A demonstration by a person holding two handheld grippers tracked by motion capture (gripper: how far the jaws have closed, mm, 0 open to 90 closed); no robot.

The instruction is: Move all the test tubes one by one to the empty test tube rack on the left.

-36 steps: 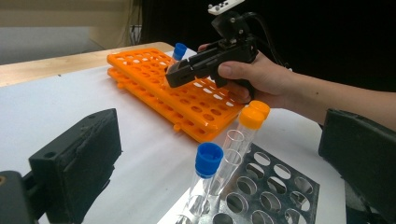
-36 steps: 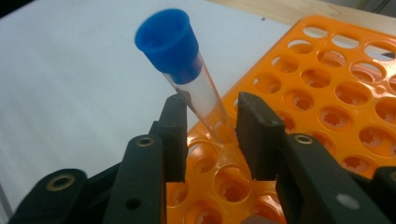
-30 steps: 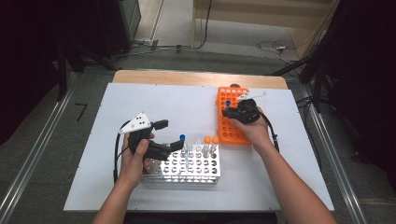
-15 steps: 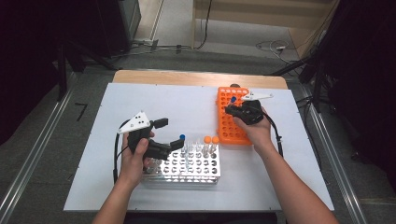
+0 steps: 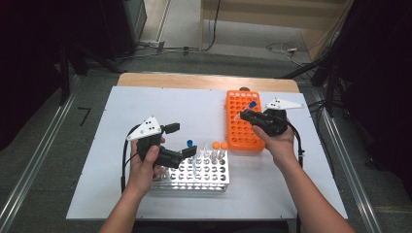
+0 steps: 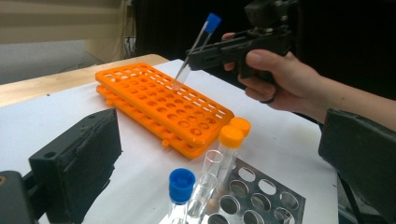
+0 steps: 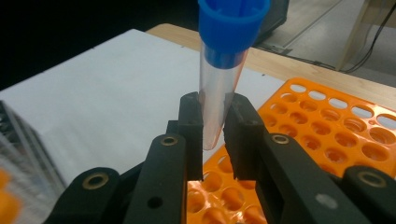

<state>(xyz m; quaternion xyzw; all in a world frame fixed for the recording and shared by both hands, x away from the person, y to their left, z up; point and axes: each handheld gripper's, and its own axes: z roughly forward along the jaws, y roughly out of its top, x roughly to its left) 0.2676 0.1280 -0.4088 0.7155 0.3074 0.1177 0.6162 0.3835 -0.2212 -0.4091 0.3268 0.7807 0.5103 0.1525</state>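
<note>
Right gripper view | tube (image 7: pixel 219 88) tip hidden between right tool (image 7: pixel 212 122) pads

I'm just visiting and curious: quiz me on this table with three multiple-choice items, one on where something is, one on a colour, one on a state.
1. Where is the tube in the right gripper?
A. lying flat on the white board
B. in the air above the orange rack
C. standing in the metal rack

2. What colour is that tube's cap?
A. blue
B. orange
C. green

3. How do the left gripper jaws stand?
A. shut on a tube
B. shut on the orange rack
C. apart, holding nothing

Answers: 1 B, the left gripper view shows the tube's tip clear of the rack's holes. 2 A, the right gripper view shows a blue cap. 3 C, the left gripper view shows open space between the two jaws.
</note>
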